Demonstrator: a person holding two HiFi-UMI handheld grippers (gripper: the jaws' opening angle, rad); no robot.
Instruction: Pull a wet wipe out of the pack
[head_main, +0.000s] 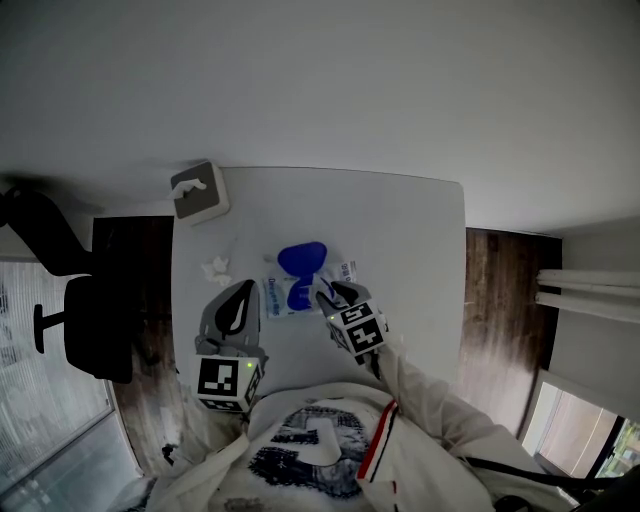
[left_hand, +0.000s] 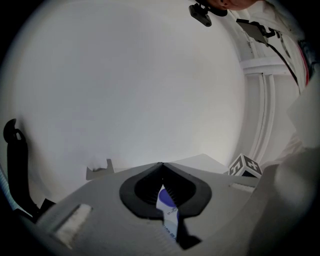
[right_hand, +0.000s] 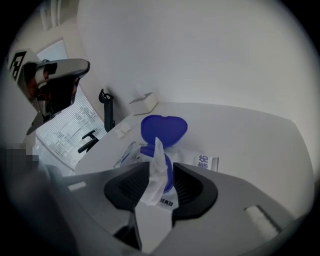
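The wet wipe pack (head_main: 281, 298) lies mid-table with its blue lid (head_main: 301, 258) flipped open. My left gripper (head_main: 254, 290) is at the pack's left end. In the left gripper view its tips (left_hand: 161, 165) meet, shut on a thin white-and-blue edge of the pack (left_hand: 167, 204). My right gripper (head_main: 323, 296) hangs over the pack's opening. In the right gripper view a white wipe (right_hand: 156, 172) stands up out of the opening in front of the lid (right_hand: 164, 129), between the right gripper's (right_hand: 161, 164) parted jaws. The tuft looks loose, not pinched.
A grey tissue box (head_main: 198, 191) stands at the table's (head_main: 410, 250) far left corner. A crumpled white wipe (head_main: 216, 268) lies left of the pack. A black office chair (head_main: 88, 325) stands on the wooden floor to the left. The person's white sleeve (head_main: 430, 400) trails behind the right gripper.
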